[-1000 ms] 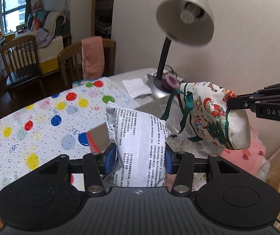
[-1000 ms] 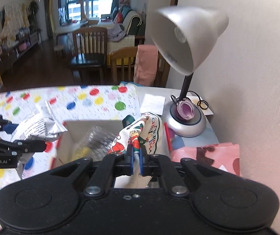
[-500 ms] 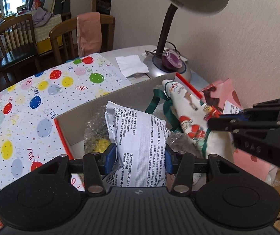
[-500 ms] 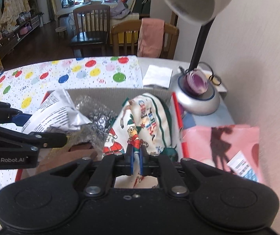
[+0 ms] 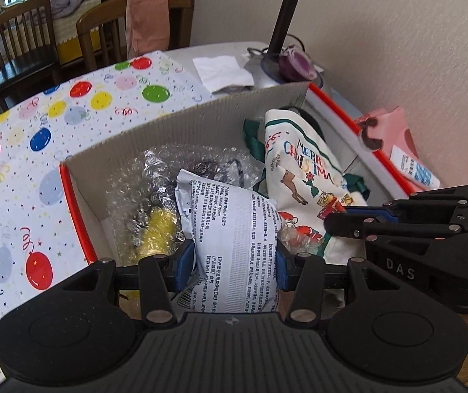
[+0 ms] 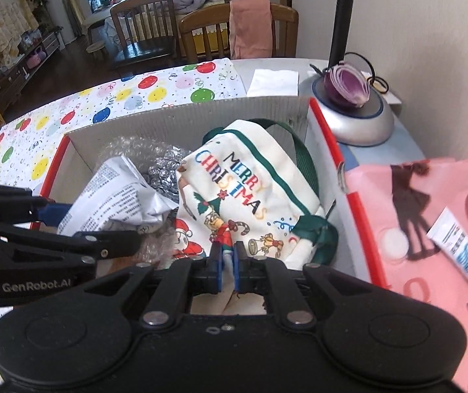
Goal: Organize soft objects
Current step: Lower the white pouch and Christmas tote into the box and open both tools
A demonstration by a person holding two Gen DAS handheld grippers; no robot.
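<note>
My left gripper [image 5: 232, 267] is shut on a white printed plastic packet [image 5: 234, 229], held low inside the cardboard box [image 5: 181, 121] with red edges. In the right wrist view the same packet [image 6: 116, 196] sits at the box's left side. My right gripper [image 6: 227, 263] is shut on the cloth of a cream "Merry Christmas" bag [image 6: 247, 196] with green straps, lowered into the right half of the box [image 6: 188, 118]. From the left wrist view the bag [image 5: 306, 170] leans against the packet. Bubble wrap [image 5: 142, 190] with something yellow lies on the box floor.
A balloon-print cloth [image 5: 37, 137] covers the table left of the box. A desk lamp base [image 6: 355, 118] with a purple roll stands behind the box's right corner. A pink bag [image 6: 430, 216] with a white tube [image 6: 459, 249] lies at right by the wall. Chairs stand beyond the table.
Both grippers have come down from above the box into it, carrying the packet and the Christmas bag. The bag now rests inside the box's right side instead of hanging in the air.
</note>
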